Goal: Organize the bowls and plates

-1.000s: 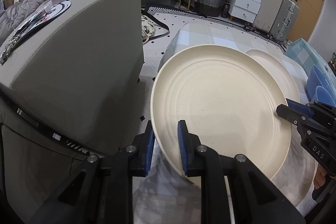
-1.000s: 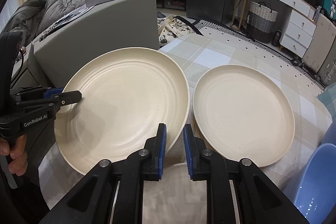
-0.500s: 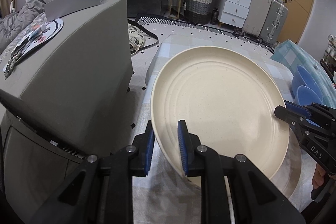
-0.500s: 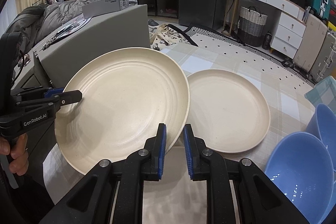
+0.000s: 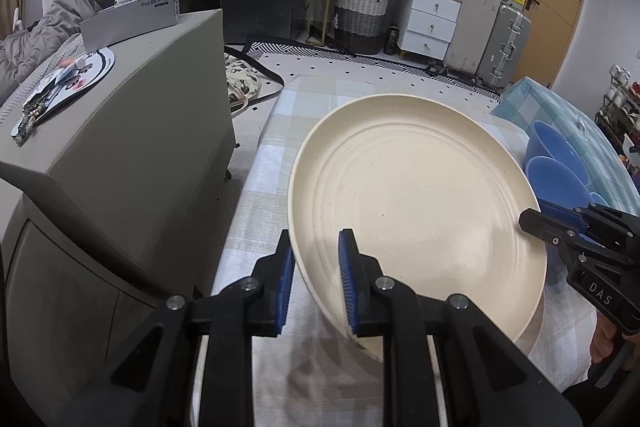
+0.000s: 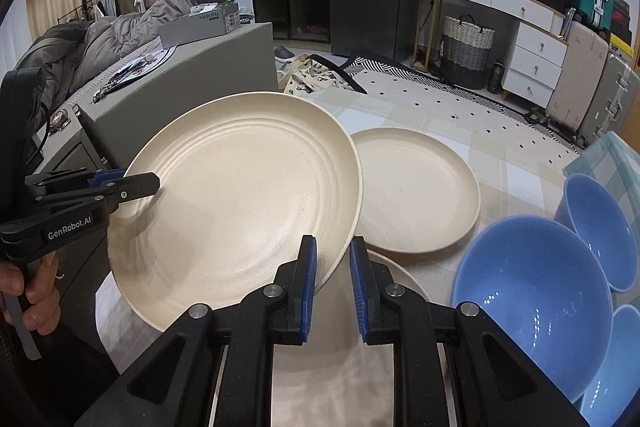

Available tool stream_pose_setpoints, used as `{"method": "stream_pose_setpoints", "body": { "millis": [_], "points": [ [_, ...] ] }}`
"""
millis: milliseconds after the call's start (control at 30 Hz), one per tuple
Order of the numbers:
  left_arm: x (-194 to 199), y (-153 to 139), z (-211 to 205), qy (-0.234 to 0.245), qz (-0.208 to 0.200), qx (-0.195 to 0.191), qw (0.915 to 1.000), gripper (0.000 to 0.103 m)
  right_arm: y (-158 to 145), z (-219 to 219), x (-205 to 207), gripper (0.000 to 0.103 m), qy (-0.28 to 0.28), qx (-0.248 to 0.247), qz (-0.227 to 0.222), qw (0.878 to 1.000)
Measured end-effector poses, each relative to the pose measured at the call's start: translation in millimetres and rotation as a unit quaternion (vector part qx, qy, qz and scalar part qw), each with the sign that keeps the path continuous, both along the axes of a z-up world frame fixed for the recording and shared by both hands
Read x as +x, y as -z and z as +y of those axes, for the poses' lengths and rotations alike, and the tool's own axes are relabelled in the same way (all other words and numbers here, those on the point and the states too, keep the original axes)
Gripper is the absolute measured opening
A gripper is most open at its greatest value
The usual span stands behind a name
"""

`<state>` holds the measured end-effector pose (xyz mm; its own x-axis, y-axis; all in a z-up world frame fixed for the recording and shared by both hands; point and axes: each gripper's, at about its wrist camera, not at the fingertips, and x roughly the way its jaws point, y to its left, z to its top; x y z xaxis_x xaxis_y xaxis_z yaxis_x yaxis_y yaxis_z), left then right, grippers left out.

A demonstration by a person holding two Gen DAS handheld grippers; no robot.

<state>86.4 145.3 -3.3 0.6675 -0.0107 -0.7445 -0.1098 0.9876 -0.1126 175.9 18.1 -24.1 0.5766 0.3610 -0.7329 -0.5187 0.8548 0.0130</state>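
Observation:
A large cream plate (image 5: 416, 203) hangs tilted above the table, held at two opposite edges. My left gripper (image 5: 316, 247) is shut on its near rim in the left wrist view. My right gripper (image 6: 333, 247) is shut on the opposite rim of the same large cream plate (image 6: 240, 195). Each view shows the other gripper clamped on the far edge: the right gripper (image 5: 536, 223) and the left gripper (image 6: 148, 185). A second cream plate (image 6: 416, 191) lies flat on the table. The edge of a third plate (image 6: 400, 273) shows under my right fingers. Blue bowls (image 6: 532, 291) sit at the right.
The table has a checked cloth (image 5: 264, 195). A tall grey cabinet (image 5: 120, 147) with a box and clutter on top stands close along its left side. Two more blue bowls (image 6: 600, 227) crowd the right edge. A person's hand (image 6: 36, 303) grips the left tool.
Both grippers have risen and pulled back with the large plate held between them. The plate on the table has fallen farther away in view, and the blue bowls have come into view.

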Motion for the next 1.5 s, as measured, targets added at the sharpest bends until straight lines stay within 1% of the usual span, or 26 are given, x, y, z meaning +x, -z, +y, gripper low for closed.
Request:
{"method": "stream_pose_setpoints", "body": {
  "millis": [300, 500, 600, 1067, 1500],
  "points": [
    [-8, 0, -29, 0.022, 0.002, 0.006, 0.9997, 0.020, -3, -37, -25, 0.017, 0.014, 0.002, 0.005, 1.000],
    [-17, 7, -45, 0.028, 0.009, 0.003, 0.9996, 0.020, -7, -54, -35, 0.017, 0.019, 0.003, 0.003, 1.000],
    [-21, 11, -50, 0.027, 0.011, 0.003, 0.9996, 0.020, -5, -60, -40, 0.017, 0.021, 0.001, 0.006, 1.000],
    [-22, 24, -64, 0.028, 0.028, 0.024, 0.9989, 0.020, 16, -66, -51, 0.017, 0.015, -0.026, 0.016, 0.999],
    [-13, 40, -79, 0.040, 0.056, 0.051, 0.9963, 0.020, 36, -68, -41, 0.017, 0.019, -0.049, 0.035, 0.998]
  ]
}}
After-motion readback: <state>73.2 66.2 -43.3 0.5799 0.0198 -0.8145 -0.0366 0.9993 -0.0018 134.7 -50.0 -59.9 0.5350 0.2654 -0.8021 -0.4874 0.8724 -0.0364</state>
